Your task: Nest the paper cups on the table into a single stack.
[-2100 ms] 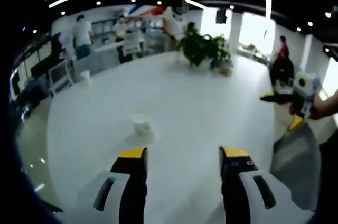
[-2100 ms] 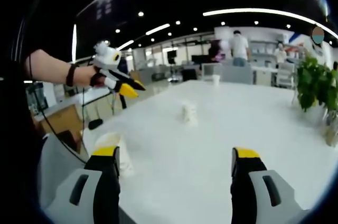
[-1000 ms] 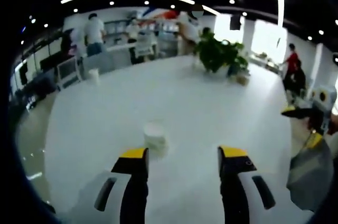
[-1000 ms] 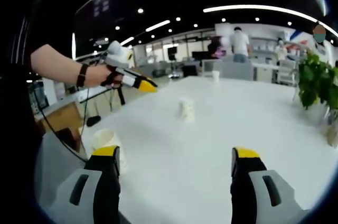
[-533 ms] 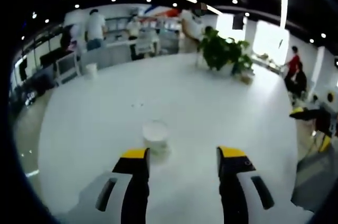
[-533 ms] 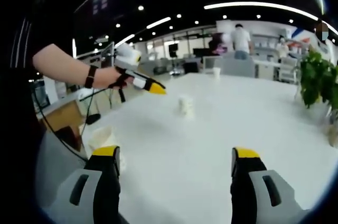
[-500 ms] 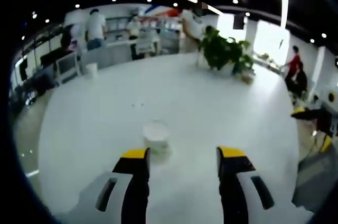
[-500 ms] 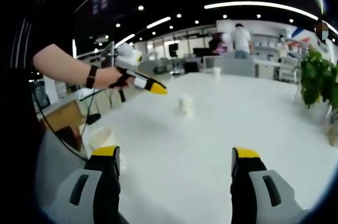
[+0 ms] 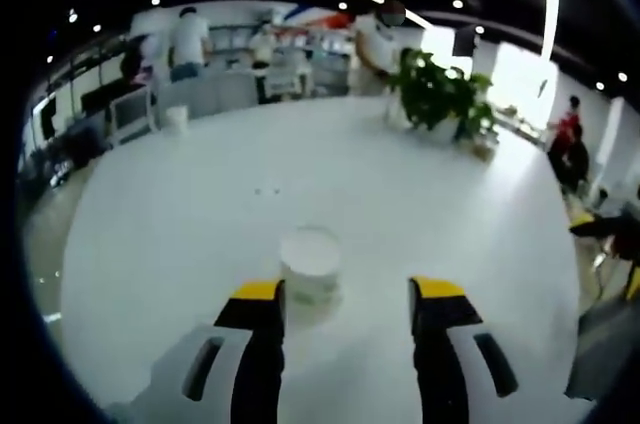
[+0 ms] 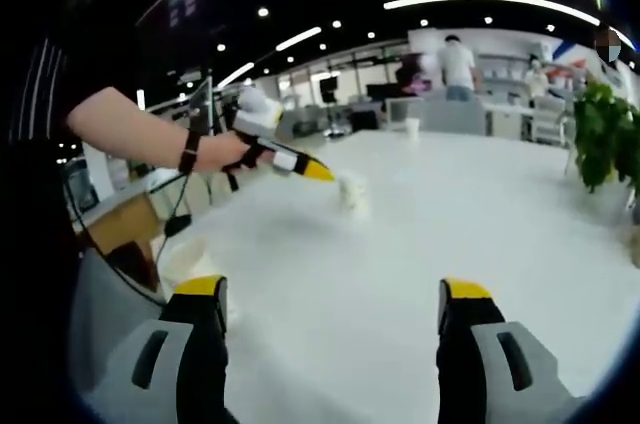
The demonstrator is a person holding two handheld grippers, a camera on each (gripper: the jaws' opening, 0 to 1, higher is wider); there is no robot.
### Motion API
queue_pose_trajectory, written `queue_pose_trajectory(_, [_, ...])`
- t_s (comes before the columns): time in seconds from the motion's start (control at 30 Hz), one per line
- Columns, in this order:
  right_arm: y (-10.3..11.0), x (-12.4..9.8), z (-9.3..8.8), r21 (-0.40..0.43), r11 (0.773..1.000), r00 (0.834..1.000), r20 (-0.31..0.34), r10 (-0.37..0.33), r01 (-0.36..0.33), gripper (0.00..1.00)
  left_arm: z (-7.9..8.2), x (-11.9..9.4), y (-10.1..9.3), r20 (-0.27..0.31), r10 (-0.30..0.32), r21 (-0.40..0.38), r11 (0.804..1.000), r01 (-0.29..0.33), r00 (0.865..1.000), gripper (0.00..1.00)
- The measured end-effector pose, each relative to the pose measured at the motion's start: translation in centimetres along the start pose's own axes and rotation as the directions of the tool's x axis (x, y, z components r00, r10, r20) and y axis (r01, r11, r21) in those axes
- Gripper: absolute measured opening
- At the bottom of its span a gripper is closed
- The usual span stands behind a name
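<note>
Bare table (image 9: 180, 234) around the paper cup (image 9: 309, 262) — plant (image 9: 437, 96) well apart.

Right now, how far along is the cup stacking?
Nothing is nested yet. Three cups stand apart on the table: one just ahead of the open left gripper, one by the open right gripper, one at the far edge. In hand: the left gripper is lined up on the near cup, not gripping. Left: every pickup and nesting.
</note>
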State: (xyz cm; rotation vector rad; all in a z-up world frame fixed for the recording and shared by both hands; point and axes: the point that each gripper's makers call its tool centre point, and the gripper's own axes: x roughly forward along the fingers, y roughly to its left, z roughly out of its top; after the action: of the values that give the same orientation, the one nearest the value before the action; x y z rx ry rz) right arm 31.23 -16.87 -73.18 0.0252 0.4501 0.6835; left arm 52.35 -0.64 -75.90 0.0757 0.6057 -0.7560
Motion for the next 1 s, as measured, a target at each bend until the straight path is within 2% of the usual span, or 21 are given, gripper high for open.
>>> queue_pose_trajectory(0.23, [-0.2,0.3,0.0,0.000,1.000,1.000,-0.010,0.006,-0.006,0.85,0.1,1.5,1.0,0.000,0.004,-0.015,1.000,-0.004,1.000,0.47])
queue_pose_trajectory(0.67, [-0.4,0.9,-1.1,0.017,1.000,0.999,-0.042,0.011,-0.010,0.85,0.3,4.3,2.8,-0.011,0.005,-0.025,1.000,-0.006,1.000,0.46])
queue_pose_trajectory(1.0, [-0.9,0.8,-1.3,0.023,1.000,0.999,-0.054,0.004,-0.003,0.84,0.0,5.6,2.6,-0.031,-0.019,0.009,1.000,0.020,0.999,0.39])
